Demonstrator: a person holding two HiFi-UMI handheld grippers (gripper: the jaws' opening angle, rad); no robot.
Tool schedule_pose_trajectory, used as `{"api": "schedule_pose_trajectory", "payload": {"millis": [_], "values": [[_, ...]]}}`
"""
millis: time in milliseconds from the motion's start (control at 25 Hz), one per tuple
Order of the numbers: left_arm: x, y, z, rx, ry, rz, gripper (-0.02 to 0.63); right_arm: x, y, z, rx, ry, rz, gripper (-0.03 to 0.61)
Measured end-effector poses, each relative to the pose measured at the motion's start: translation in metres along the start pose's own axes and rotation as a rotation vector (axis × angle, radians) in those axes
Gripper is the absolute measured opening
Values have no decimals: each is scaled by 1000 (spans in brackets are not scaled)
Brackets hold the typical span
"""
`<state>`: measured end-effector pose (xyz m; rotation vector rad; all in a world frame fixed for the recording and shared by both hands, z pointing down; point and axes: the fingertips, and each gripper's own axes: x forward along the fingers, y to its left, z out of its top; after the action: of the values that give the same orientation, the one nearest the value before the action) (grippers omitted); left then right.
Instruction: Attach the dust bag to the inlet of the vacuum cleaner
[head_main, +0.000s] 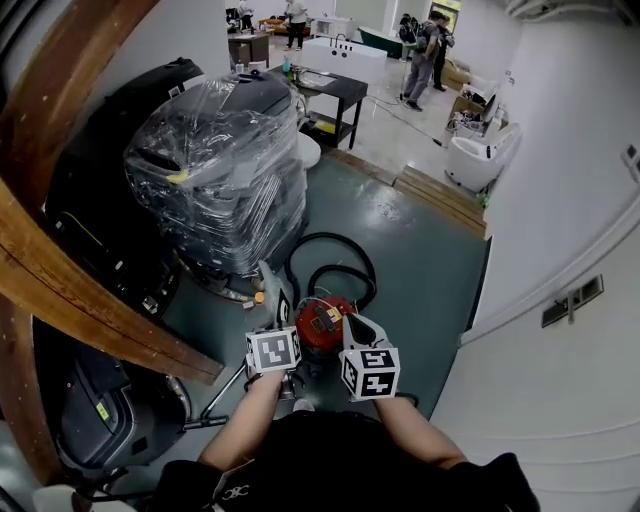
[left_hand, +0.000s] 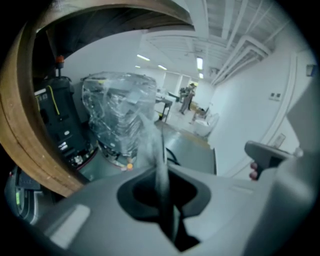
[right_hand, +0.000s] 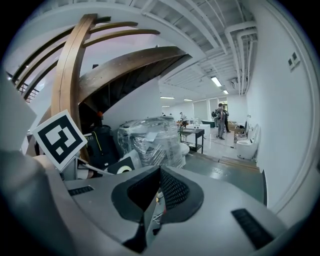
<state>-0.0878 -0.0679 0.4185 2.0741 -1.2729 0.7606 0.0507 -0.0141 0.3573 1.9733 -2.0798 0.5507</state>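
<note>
On the green floor just ahead of both grippers stands a red vacuum cleaner, with its black hose looped behind it. My left gripper is shut on the dust bag, a pale thin sheet that rises edge-on from between the jaws. The bag's black collar with a pale ring shows beside the left marker cube. My right gripper is to the right of the vacuum cleaner, shut, with nothing between its fingers. The vacuum's inlet is not visible.
A large machine wrapped in clear film stands behind the vacuum. Curved wooden stair beams and dark cleaning machines crowd the left. A white wall bounds the right. A black table and several people stand far back.
</note>
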Motion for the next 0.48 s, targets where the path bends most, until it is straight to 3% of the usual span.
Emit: {"api": "schedule_pose_trajectory", "payload": {"millis": [480], "values": [[38,33,14,-38,30,14,25,44,-1,-3,-15,68,-3,-2]]}}
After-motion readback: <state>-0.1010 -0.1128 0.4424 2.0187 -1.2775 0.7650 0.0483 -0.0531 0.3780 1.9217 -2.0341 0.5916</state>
